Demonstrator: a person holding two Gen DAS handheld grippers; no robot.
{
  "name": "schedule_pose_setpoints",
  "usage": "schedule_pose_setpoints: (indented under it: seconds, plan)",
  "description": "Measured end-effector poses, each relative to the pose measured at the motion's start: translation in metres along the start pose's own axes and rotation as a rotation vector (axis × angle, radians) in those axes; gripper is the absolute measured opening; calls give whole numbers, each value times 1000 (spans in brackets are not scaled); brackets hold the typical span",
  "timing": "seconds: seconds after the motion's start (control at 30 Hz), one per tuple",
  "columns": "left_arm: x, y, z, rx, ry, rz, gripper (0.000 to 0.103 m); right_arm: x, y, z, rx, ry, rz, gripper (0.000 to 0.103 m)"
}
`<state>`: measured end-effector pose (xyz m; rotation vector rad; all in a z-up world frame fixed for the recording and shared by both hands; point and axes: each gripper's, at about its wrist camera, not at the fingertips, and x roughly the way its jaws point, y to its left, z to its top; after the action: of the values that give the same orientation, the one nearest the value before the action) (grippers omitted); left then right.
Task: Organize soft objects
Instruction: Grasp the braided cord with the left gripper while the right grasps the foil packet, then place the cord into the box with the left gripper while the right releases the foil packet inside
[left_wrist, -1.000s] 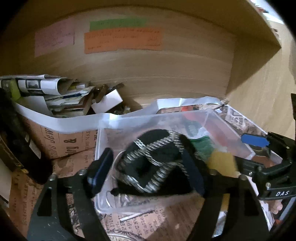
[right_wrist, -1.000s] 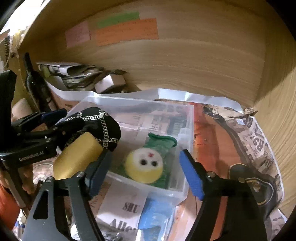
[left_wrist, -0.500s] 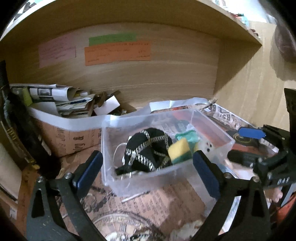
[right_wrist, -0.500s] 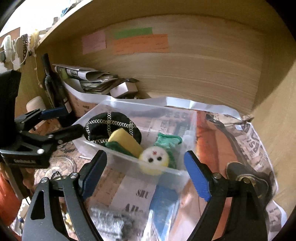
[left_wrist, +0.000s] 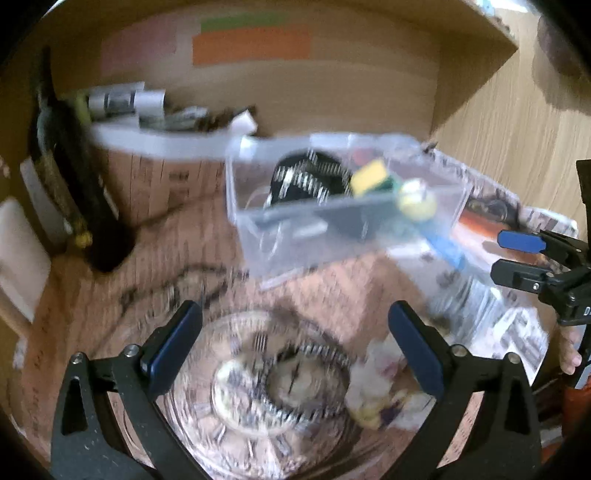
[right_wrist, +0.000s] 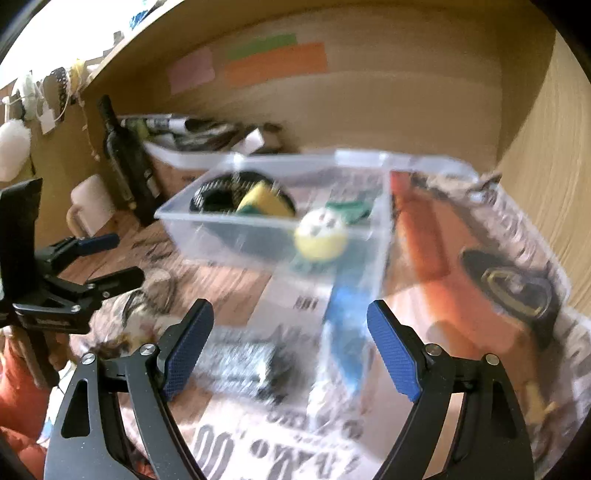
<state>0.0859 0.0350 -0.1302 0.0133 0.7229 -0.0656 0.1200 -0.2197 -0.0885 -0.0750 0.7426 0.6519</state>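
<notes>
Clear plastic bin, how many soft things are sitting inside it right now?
3, maybe more hidden beneath. In the clear bin: a black patterned cap at its left end, a yellow-green sponge against the cap, and a round yellow plush face near the front wall.

Your clear plastic bin (right_wrist: 280, 236) sits on newspaper and holds three soft items: black pouch with silver trim (right_wrist: 218, 194) at its left end, yellow-green sponge (right_wrist: 264, 201) leaning against it, round yellow plush (right_wrist: 320, 236) at the near wall. Frames blurred.
</notes>
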Motion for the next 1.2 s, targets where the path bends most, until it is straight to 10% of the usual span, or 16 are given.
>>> schedule_pose_setpoints:
  seconds: [0.13, 0.37, 0.67, 1.2]
  plan:
    - [4, 14, -16, -48, 19, 45, 100, 17, 7, -19, 16, 75, 25, 83]
    - [14, 33, -29, -104, 80, -21, 59, 33, 19, -31, -7, 115, 23, 81]
    - [7, 29, -36, -53, 71, -45, 9, 29, 22, -29, -24, 75, 16, 38]
    - [-42, 34, 34, -90, -196, -61, 6, -13, 1, 20, 20, -127, -32, 31]
